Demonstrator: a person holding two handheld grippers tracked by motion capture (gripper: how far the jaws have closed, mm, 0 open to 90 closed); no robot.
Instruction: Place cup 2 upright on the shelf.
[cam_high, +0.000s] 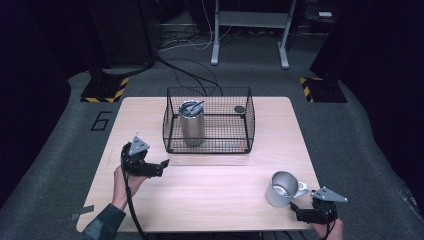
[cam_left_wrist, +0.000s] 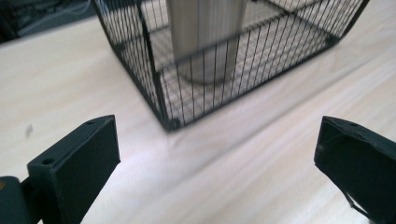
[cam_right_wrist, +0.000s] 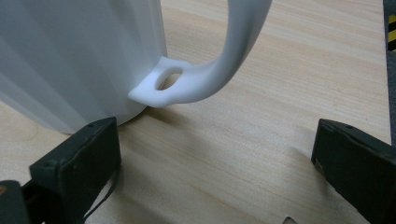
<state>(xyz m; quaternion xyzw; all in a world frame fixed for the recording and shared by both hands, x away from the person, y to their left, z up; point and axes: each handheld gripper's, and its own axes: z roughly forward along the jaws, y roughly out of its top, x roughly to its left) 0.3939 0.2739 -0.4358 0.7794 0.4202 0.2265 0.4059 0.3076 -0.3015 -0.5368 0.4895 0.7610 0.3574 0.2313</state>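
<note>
A black wire basket (cam_high: 209, 144) stands at the back middle of the wooden table (cam_high: 210, 175); a tall steel tumbler (cam_high: 191, 123) stands upright in its left half. A white mug (cam_high: 280, 189) sits near the front right edge, its handle (cam_high: 301, 189) turned right. My right gripper (cam_high: 300, 210) is open just in front of the mug; in the right gripper view the mug's handle (cam_right_wrist: 210, 70) lies ahead between the jaws, untouched. My left gripper (cam_high: 162, 167) hovers open at the front left, pointing at the basket's near-left corner (cam_left_wrist: 173, 122). The tumbler (cam_left_wrist: 205, 37) shows behind the wire.
A small dark round object (cam_high: 240, 109) lies in the basket's back right corner. Bare tabletop spreads between the two grippers. Cables, stand legs (cam_high: 216, 50) and yellow-black striped bases (cam_high: 106, 89) are on the floor beyond the table.
</note>
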